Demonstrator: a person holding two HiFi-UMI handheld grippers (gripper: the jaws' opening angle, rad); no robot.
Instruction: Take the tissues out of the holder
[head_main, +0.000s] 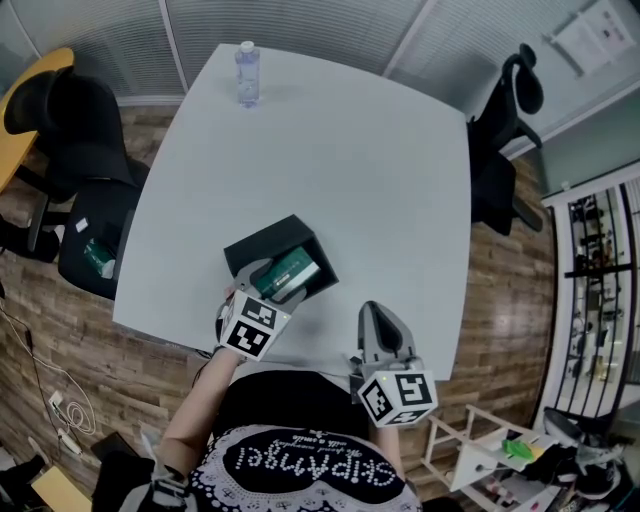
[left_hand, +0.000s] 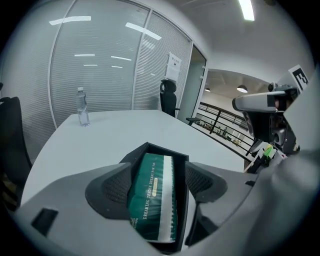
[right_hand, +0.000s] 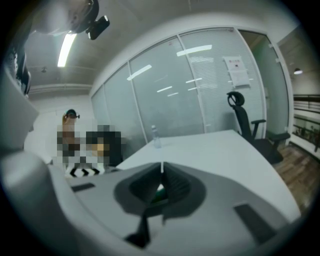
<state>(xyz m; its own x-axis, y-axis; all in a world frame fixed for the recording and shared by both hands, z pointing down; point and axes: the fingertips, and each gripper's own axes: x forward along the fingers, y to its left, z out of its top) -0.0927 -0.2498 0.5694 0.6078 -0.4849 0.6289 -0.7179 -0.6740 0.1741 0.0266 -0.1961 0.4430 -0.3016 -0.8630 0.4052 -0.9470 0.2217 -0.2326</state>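
Head view: a black holder (head_main: 262, 243) is seen on the white table (head_main: 330, 130) near the person's edge, with the green tissue pack (head_main: 290, 272) lying inside it. The left gripper (head_main: 268, 284) is lowered onto the holder. The right gripper (head_main: 374, 312) is held apart at the table's edge. A water bottle (head_main: 247, 72) stands at the far side.

Left gripper view: the jaws are spread wide, one on each side of the tissue pack (left_hand: 154, 197). No squeeze on the pack is seen, and it lies within the holder (left_hand: 165, 148).

Right gripper view: the jaws are brought together at their tips and nothing is held.

Progress: the removal is judged barely begun, with closing on the pack and lifting it out not yet done
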